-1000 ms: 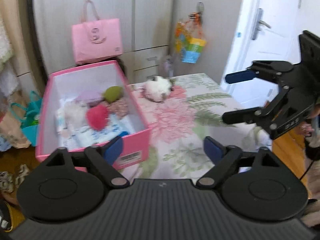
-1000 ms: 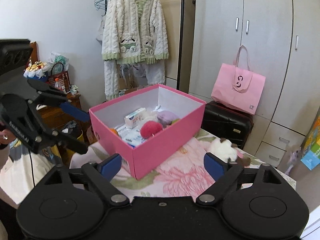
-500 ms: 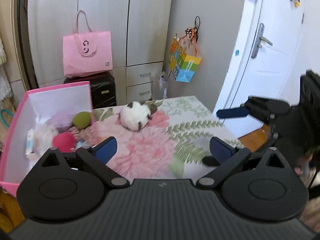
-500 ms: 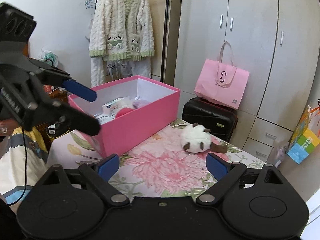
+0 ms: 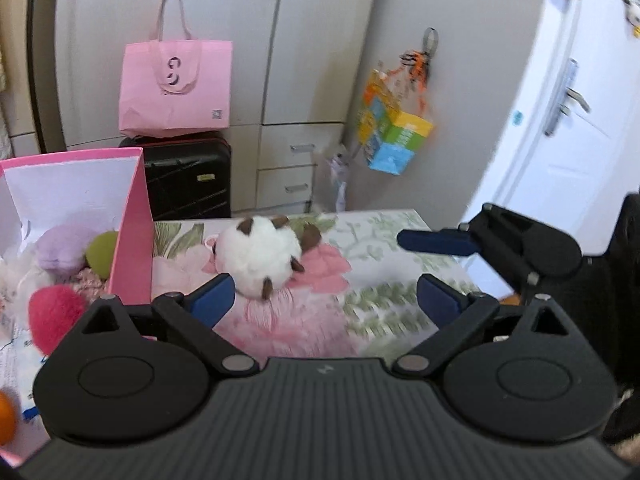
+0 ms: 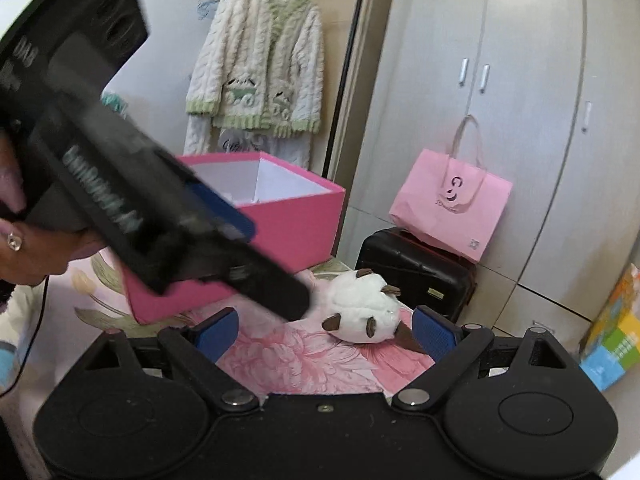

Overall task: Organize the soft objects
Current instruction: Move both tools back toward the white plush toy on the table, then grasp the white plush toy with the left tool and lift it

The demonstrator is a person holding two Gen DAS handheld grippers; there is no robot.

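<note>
The table (image 5: 384,272) with its floral cloth fills mid-frame; the pink box (image 5: 132,240) at left already holds several soft toys. One white plush (image 5: 260,260) lies loose at centre, just beside the box. Both the left claw (image 5: 324,300) and right claw (image 6: 326,330) stand wide and empty, closing in. Judged step: approach; next, straddle the plush and pinch gently.

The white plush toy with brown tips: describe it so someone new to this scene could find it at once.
Start at the table with the floral cloth, where a pink box stands. The white plush toy lies on the cloth just outside that box, on a pink flower print. Unlike the purple, green and red soft pieces inside the box, it is white, round and studded with small brown tips.
</note>
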